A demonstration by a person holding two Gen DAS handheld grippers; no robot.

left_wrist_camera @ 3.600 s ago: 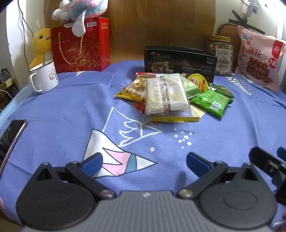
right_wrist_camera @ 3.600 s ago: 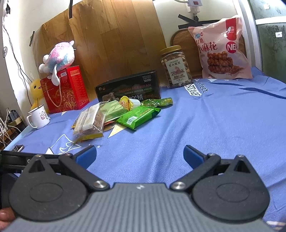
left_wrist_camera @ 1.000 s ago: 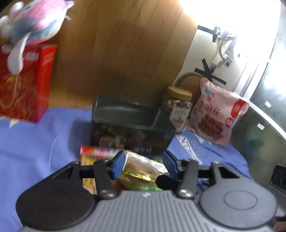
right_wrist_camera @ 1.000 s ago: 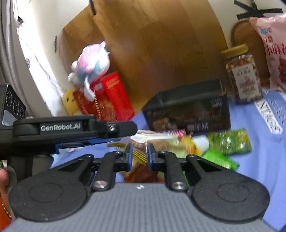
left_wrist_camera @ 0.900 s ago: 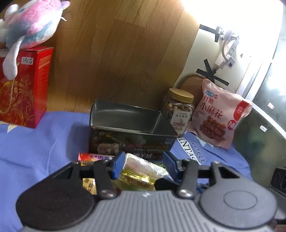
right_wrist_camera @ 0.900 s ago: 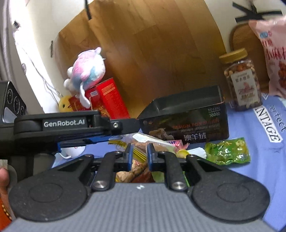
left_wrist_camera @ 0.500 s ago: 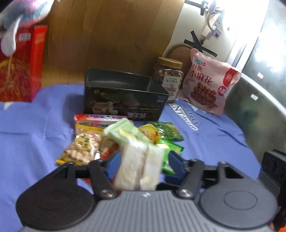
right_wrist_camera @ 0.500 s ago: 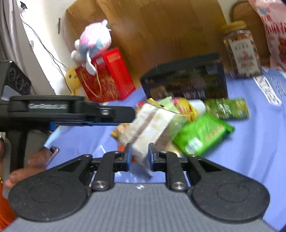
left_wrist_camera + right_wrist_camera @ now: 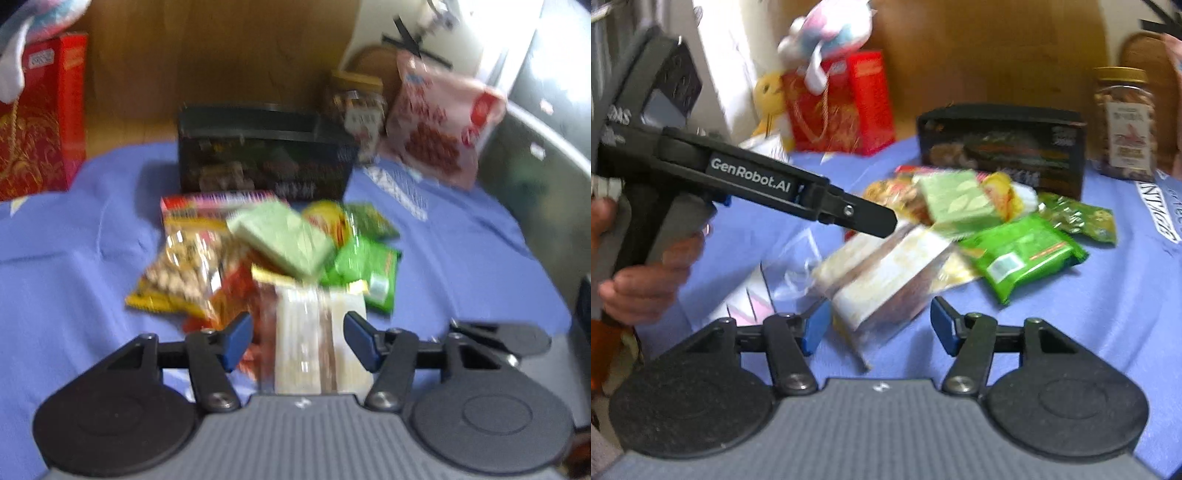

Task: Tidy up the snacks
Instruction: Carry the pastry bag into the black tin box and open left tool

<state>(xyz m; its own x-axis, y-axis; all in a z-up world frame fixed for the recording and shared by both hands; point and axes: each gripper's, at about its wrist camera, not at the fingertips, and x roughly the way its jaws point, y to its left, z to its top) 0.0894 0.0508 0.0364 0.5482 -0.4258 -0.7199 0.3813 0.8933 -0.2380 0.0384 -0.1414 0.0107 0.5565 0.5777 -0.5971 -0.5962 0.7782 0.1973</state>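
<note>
Snack pile: packets heaped on the blue cloth (image 9: pixel 74 266) of the tabletop, at about 12 o'clock from both cameras; both views are blurred.
Clear sandwich-cracker pack (image 9: pixel 319 343): lies at the near edge of the pile, its end reaching in between the fingers of both grippers.
Left hand-held gripper (image 9: pixel 298 341): its jaws are closing, with the cracker pack between them; the blue pads stand just off the wrapper, and the blur hides whether the right pad touches.
Right hand-held gripper (image 9: pixel 875 325): its jaws are opening; the cracker pack (image 9: pixel 882 280) lies tilted between them, a clear gap at the right pad, the left pad near the wrapper's edge.
Pale green packet (image 9: pixel 284 240): on top of the pile, at 12 o'clock from the cracker pack.
Bright green packet (image 9: pixel 1023 254): at 2 o'clock from the cracker pack in the right view, flat on the cloth.
Peanut packet (image 9: pixel 181 266): at 10 o'clock from the left gripper, yellow-edged.
Dark tin box (image 9: pixel 262 155): open-topped, behind the pile at 12 o'clock.
Nut jar (image 9: pixel 1126 122): at 3 o'clock of the tin in the right view.
Pink snack bag (image 9: pixel 443 122): upright beside the jar.
Red gift bag (image 9: pixel 40 118): at 10 o'clock, far left.
Person's hand (image 9: pixel 646 273): grips the left gripper's handle, at 9 o'clock in the right view.
</note>
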